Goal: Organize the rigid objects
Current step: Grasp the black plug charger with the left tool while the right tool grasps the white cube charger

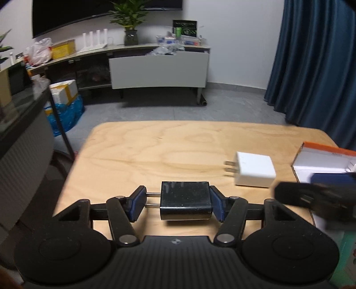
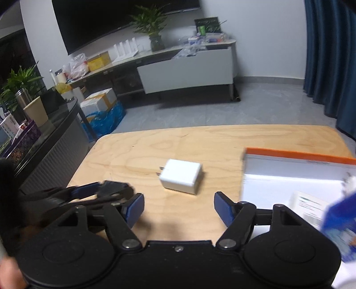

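Your left hand-held gripper (image 1: 178, 203) pinches the glossy black plug adapter (image 1: 185, 201) just above the pale wooden desk (image 1: 155, 144). Your right hand-held gripper (image 2: 178, 207) is spread, empty. The white plug adapter (image 2: 180, 176) lies beyond; the orange-edged white box (image 2: 289, 171) is cut off, blurred.

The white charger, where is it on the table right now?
The white charger lies on the wooden table, left of the orange-edged box and ahead of the open right gripper.

Curtain (image 1: 311, 62) at right, TV (image 1: 89, 13) on wall, plant (image 1: 130, 20) on sideboard (image 1: 159, 69), yellow box (image 1: 63, 48) at its left end, blue bag (image 1: 66, 113) on floor.
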